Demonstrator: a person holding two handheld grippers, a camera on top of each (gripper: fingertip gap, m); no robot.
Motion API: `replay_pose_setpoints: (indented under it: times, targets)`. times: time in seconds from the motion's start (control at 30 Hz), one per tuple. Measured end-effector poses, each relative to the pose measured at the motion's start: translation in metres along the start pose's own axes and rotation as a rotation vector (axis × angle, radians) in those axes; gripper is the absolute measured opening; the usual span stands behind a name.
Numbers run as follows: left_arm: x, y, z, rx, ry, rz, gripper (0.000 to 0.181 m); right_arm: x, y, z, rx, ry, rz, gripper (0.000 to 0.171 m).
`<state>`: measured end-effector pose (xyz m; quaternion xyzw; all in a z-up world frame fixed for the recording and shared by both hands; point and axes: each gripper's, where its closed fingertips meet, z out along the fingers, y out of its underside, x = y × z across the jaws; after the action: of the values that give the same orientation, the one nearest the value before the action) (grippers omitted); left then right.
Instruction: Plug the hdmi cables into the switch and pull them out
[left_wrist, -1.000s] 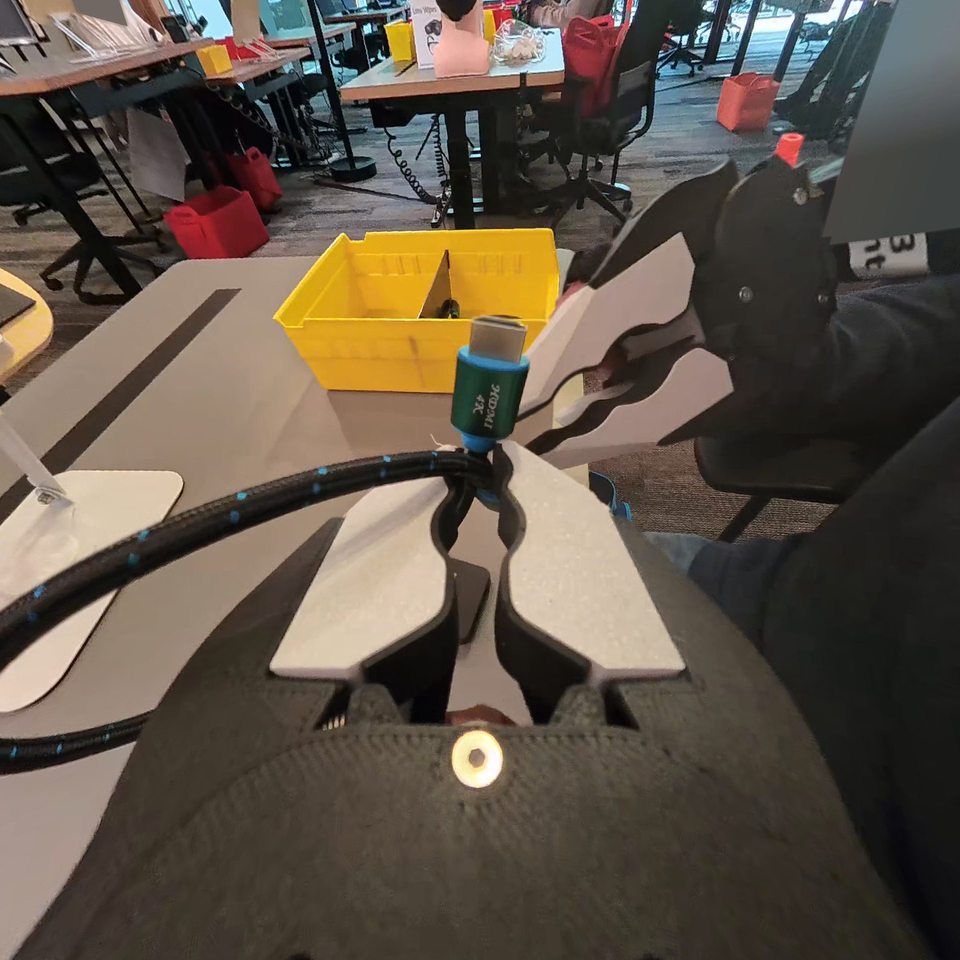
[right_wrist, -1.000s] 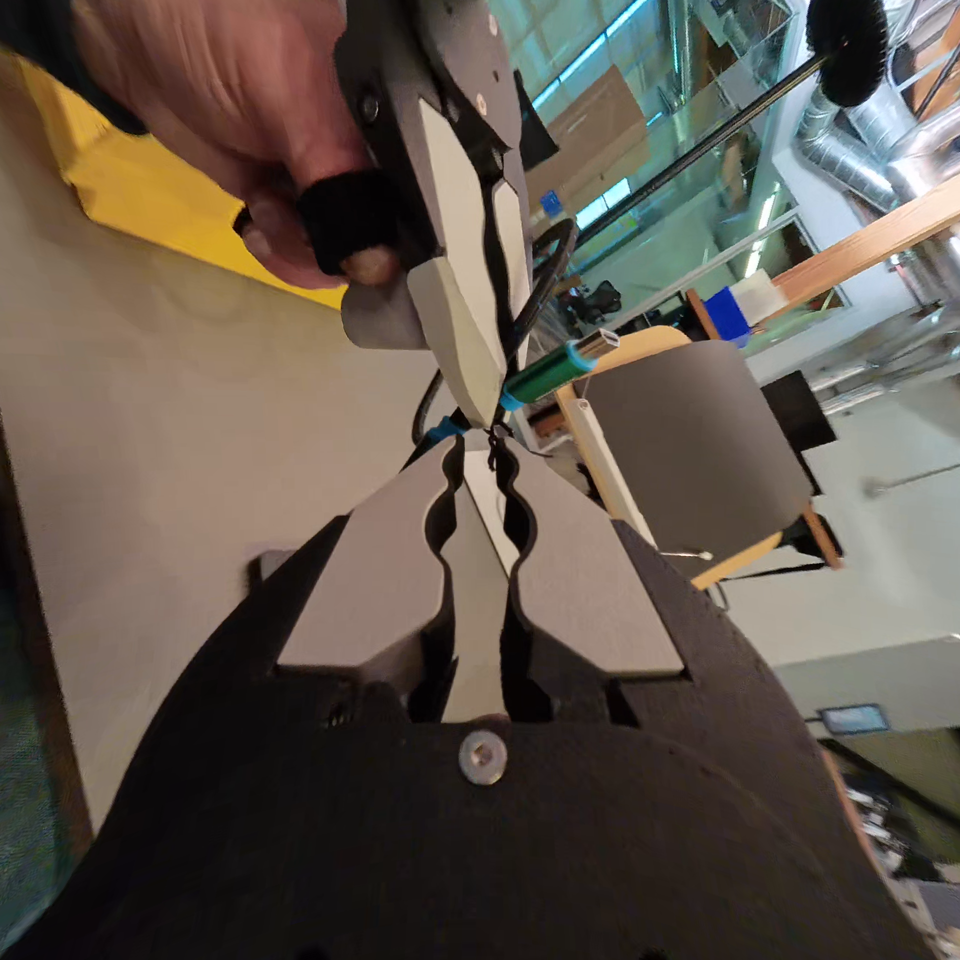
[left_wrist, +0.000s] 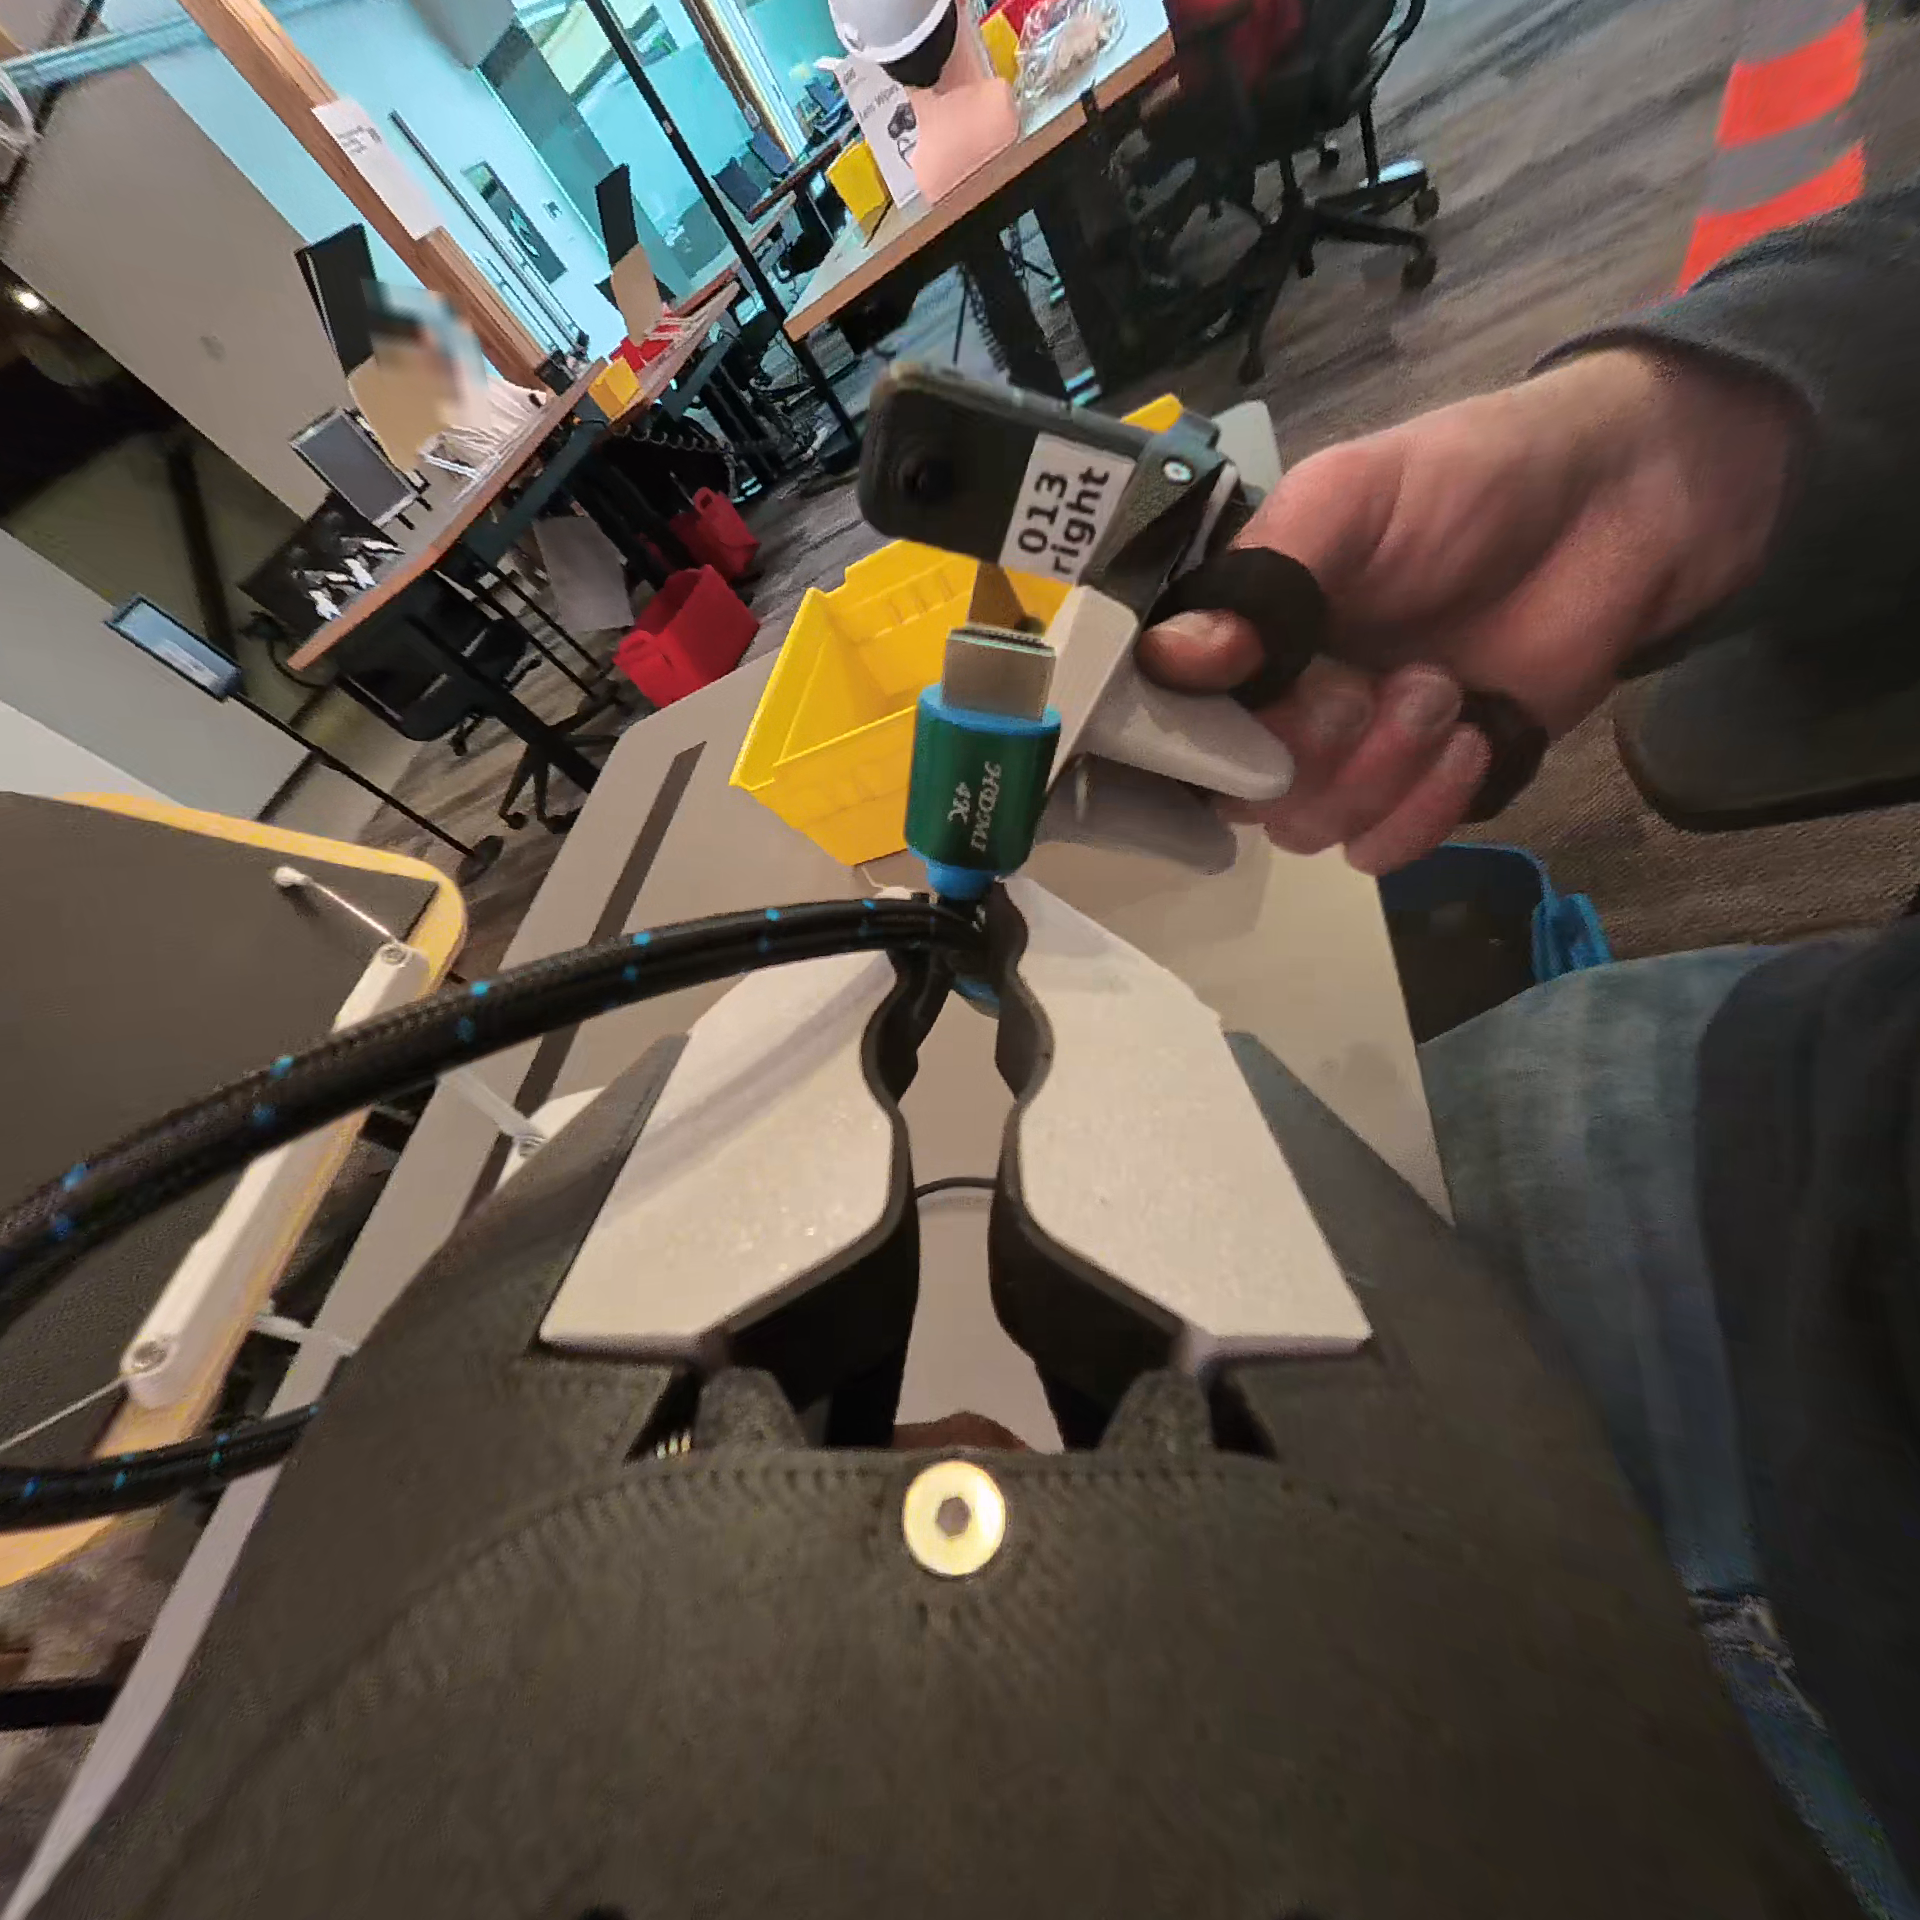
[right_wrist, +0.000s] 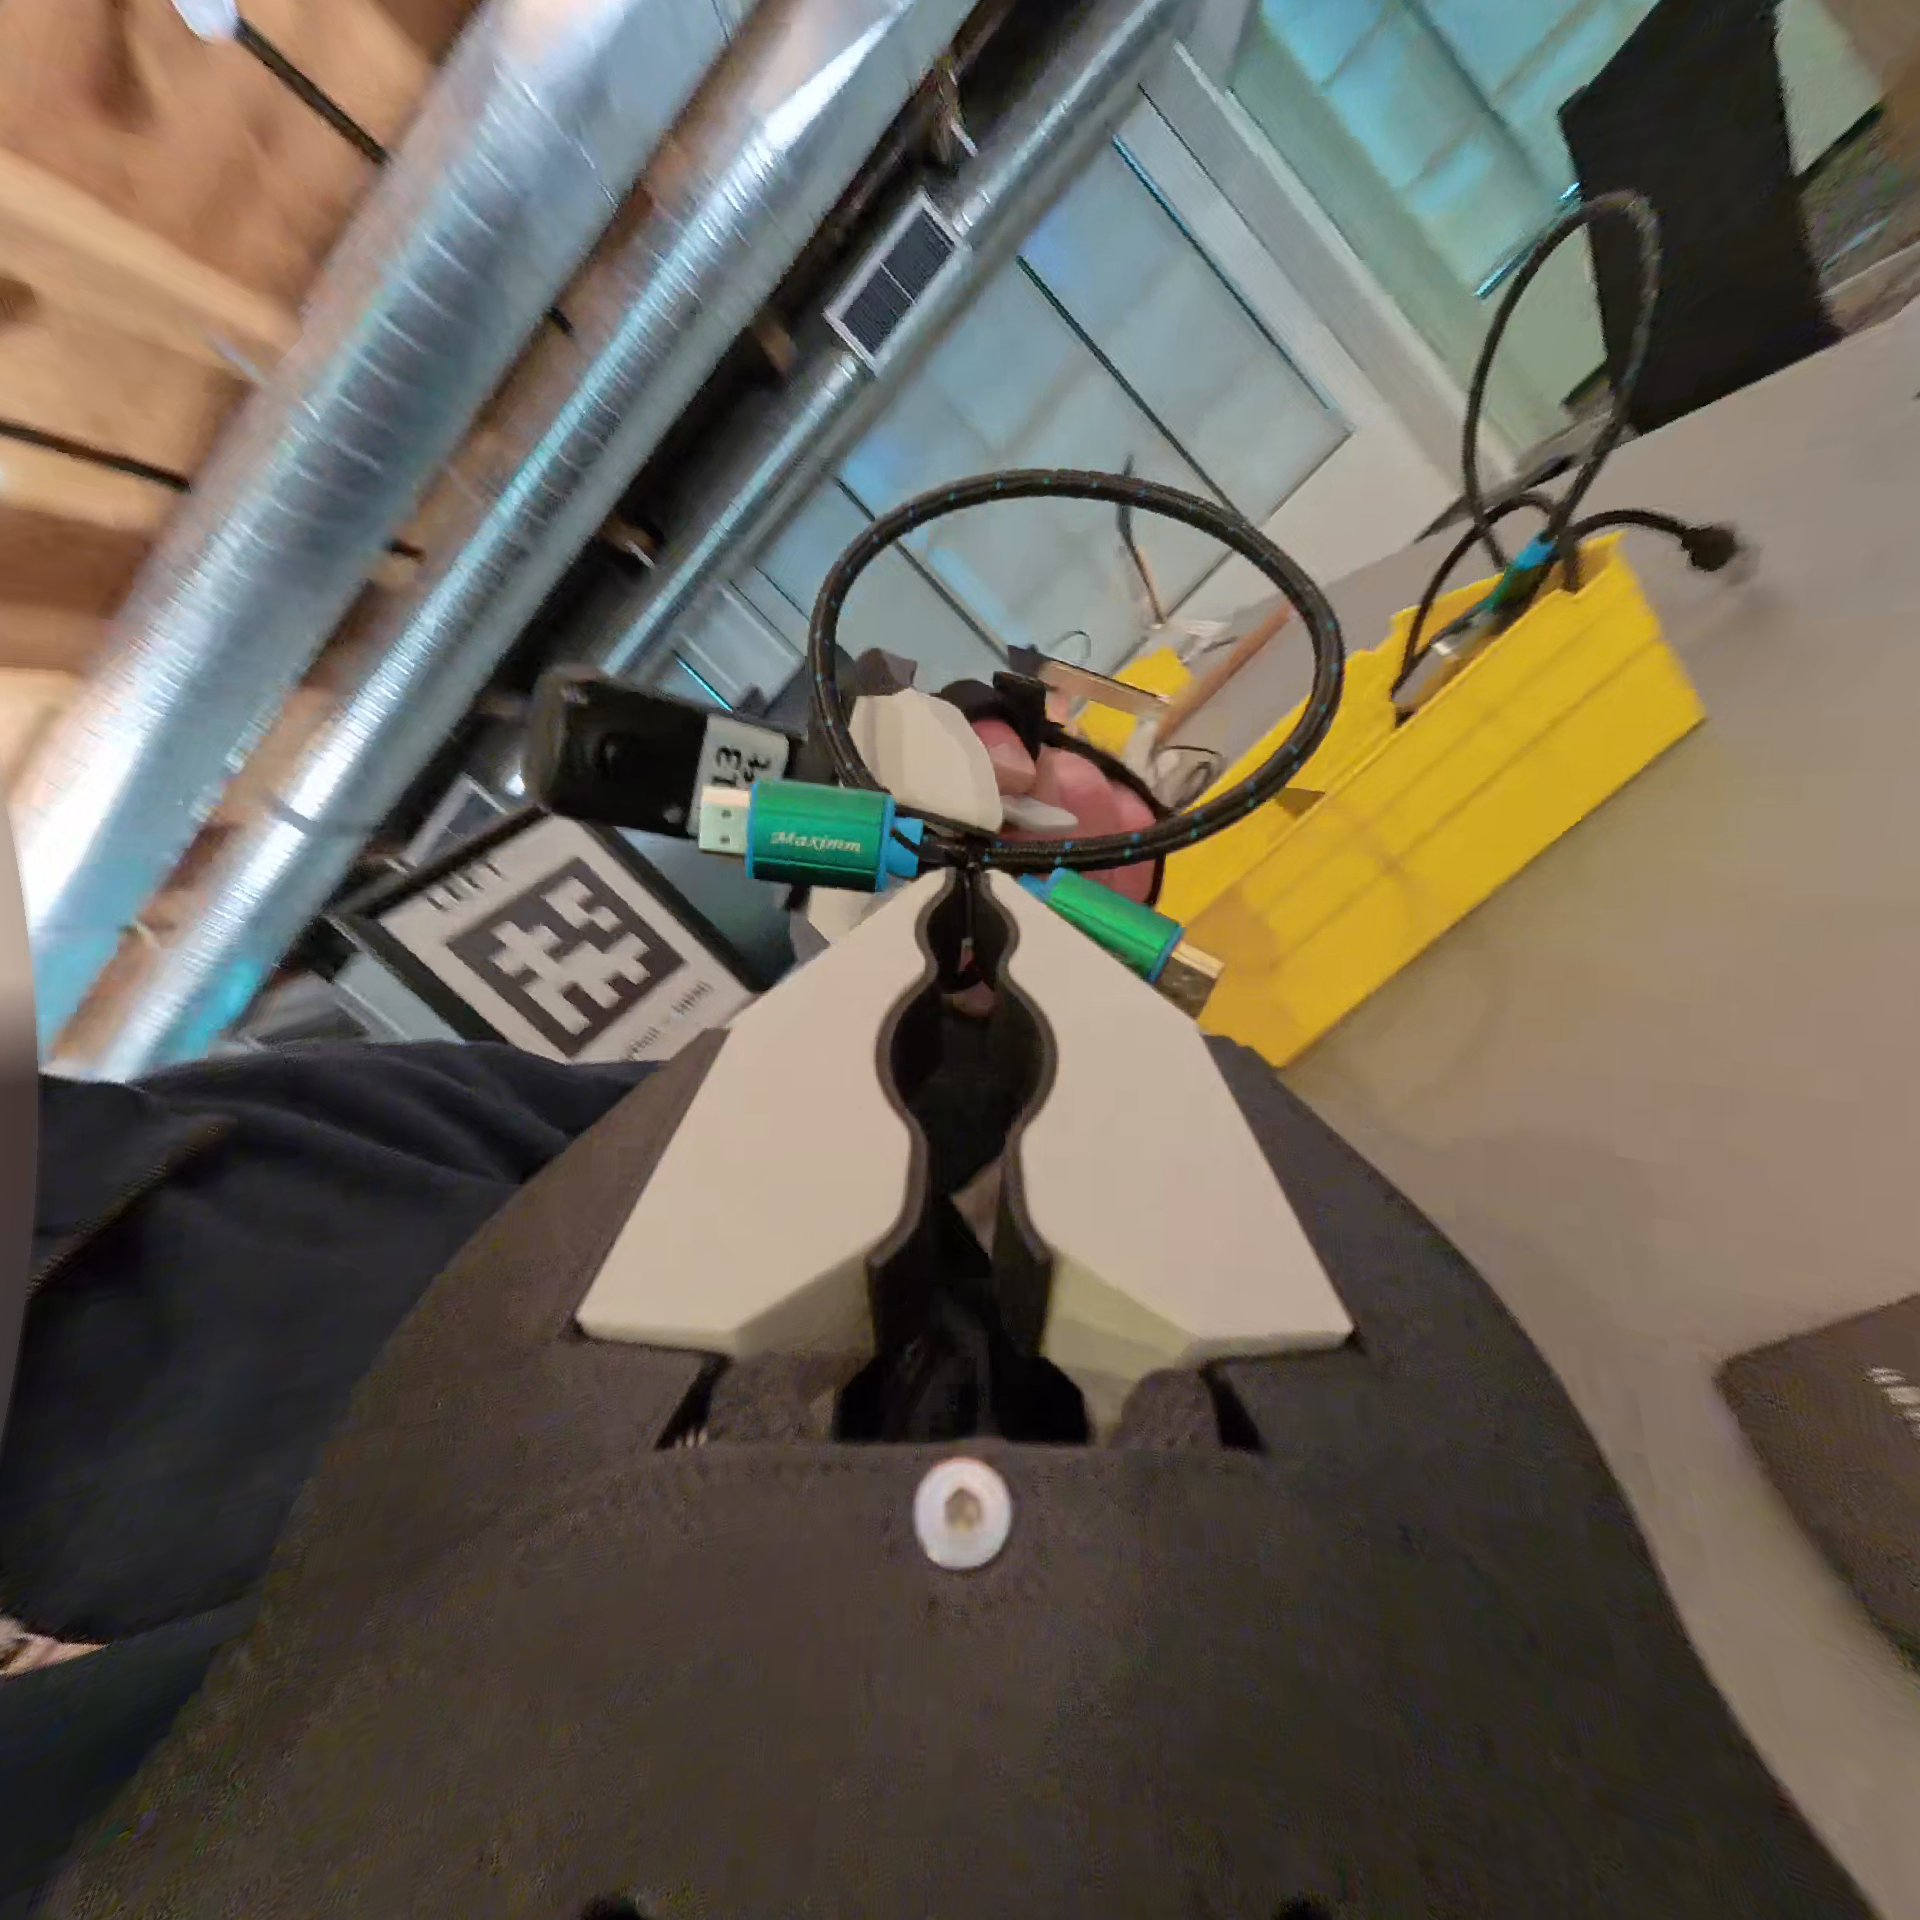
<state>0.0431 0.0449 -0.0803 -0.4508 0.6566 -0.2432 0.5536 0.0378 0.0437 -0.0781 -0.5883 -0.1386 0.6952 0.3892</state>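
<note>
While the left gripper (left_wrist: 961, 935) was clamped shut on the braided HDMI cable (left_wrist: 416, 1039), its tips pinched the cord right under the green plug (left_wrist: 982, 790), which stood upright with its metal end pointing up, in front of the yellow bin (left_wrist: 831, 748) in the left wrist view. From that pinch the cable curved away from the bin, off to the side and out of view.

The right gripper (right_wrist: 961, 883) had its tips closed together, and a thin black strand (right_wrist: 966, 940) ran down between them from the spot where the cable crossed itself. In the right wrist view the cable made a round loop above those tips, nearer the camera than the bin. A second green plug (right_wrist: 1117, 925) on the same loop slanted down toward the bin's near corner, just beside the right gripper's tip.

A hand (left_wrist: 1455, 623) held the right gripper by its black finger loops, up above the bin's near edge, with the small camera (left_wrist: 966, 478) on top of it.

Inside the bin another cable (right_wrist: 1558, 312) arched up over the far wall, and its blue-collared plug (right_wrist: 1512, 587) leaned on the rim. The bin sat on a grey table (right_wrist: 1558, 1039). I could not see the switch in either view.
</note>
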Motion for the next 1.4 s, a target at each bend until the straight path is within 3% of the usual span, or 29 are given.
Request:
replay_pose_setpoints:
  times: [0.17,0.23,0.3,0.53,0.67,1.13,1.27,1.4]
  targets:
    - [0.001,0.001,0.0,-0.012,-0.013,0.037,0.01,0.001,0.001,-0.001,0.027,0.013,0.02,0.0]
    - [0.0,0.005,0.002,-0.024,-0.011,-0.003,0.01,0.007,0.001,-0.003,-0.012,0.123,-0.158,0.002]
    - [-0.004,0.006,0.001,-0.001,0.003,-0.098,0.01,0.011,-0.003,-0.006,-0.057,0.238,-0.346,0.024]
    - [-0.011,0.005,-0.002,0.03,0.049,-0.255,0.01,0.009,0.0,-0.001,-0.324,0.581,-1.179,0.013]
    - [-0.009,0.006,-0.002,0.024,0.065,-0.283,0.01,0.012,-0.003,0.002,-0.416,0.734,-1.457,0.01]
    - [-0.003,0.009,0.002,-0.002,0.127,-0.353,0.01,0.017,-0.005,-0.001,-0.558,0.883,-1.833,0.002]
    - [-0.001,0.01,0.003,-0.016,0.134,-0.351,0.01,0.02,-0.003,-0.002,-0.578,0.873,-1.819,0.0]
    - [0.0,0.01,0.003,-0.015,0.118,-0.319,0.01,0.023,-0.002,-0.004,-0.549,0.83,-1.647,0.0]
